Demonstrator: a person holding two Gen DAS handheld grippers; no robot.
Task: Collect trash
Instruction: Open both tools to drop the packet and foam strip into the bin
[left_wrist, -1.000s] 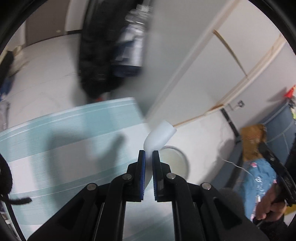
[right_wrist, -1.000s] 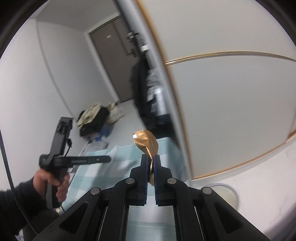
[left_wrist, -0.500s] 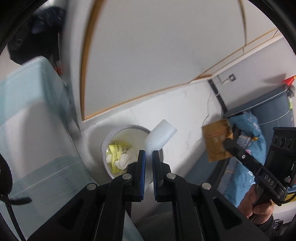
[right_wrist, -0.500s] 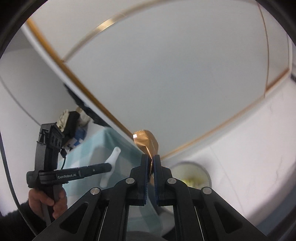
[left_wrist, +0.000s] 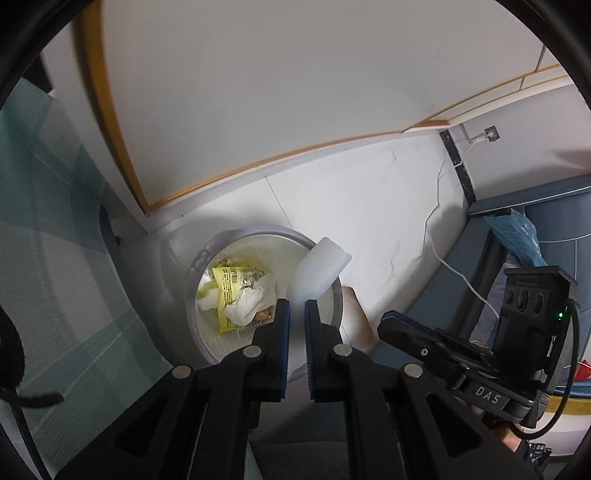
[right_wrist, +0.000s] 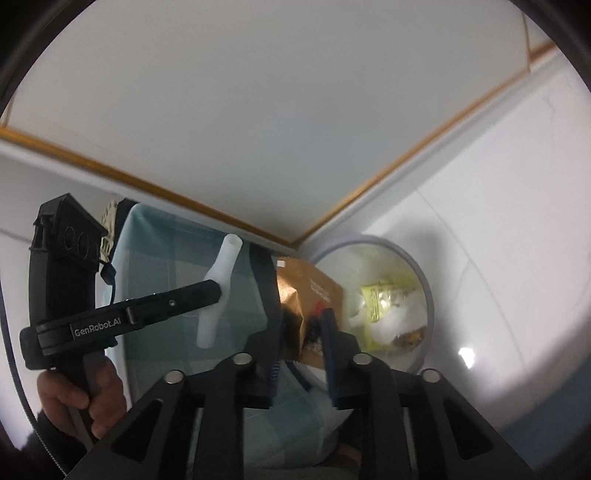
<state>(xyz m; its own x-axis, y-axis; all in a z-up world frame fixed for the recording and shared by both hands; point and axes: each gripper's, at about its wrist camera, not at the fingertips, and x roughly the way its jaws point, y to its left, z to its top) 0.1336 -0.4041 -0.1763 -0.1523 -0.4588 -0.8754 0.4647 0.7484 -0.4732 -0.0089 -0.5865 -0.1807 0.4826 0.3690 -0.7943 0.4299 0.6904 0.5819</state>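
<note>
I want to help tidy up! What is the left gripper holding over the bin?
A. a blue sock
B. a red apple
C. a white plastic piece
C: the left gripper is shut on a white plastic piece above the round trash bin.

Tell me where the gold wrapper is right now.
In the right wrist view, the gold wrapper sits between the fingers of the right claw, just left of the white trash bin.

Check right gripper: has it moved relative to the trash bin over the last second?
Yes. The right gripper has swung toward the trash bin, which now sits just right of it, and opened, releasing the gold wrapper.
</note>
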